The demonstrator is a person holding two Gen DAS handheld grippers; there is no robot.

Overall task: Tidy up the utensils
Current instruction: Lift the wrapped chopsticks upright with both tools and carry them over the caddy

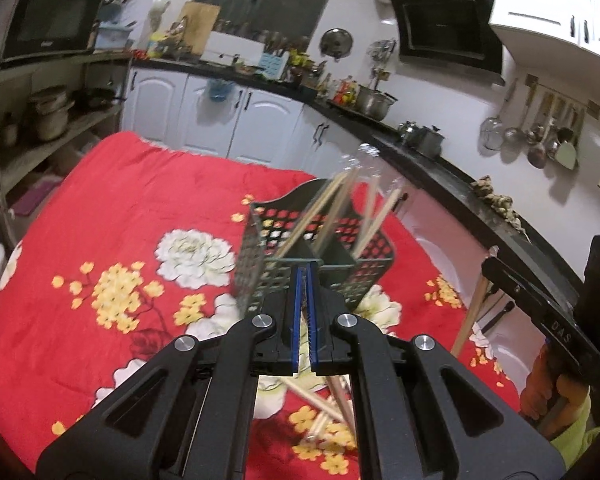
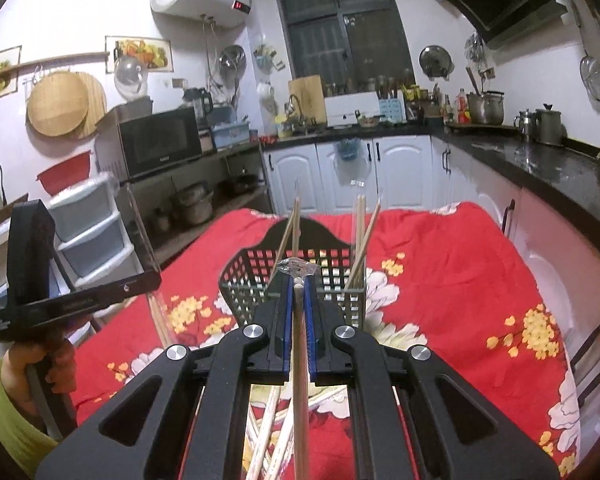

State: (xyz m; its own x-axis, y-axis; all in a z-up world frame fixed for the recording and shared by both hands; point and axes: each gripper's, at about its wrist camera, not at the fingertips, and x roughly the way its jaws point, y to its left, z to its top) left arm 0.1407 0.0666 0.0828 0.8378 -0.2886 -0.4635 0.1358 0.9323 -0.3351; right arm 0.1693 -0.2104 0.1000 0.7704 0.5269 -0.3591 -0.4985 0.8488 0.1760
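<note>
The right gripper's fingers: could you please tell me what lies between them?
In the right wrist view, the right gripper clamps one wooden chopstick between its fingers, just before the black utensil basket.

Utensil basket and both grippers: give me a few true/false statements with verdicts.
1. The right gripper is shut on a chopstick. True.
2. The black basket holds no chopsticks. False: several stand upright in it.
3. The left gripper carries a chopstick. False: its pads are closed with nothing visible between them.
4. Loose chopsticks lie on the red floral cloth near the grippers. True.
5. The basket lies tipped on its side. False: it stands upright on the cloth.
</note>
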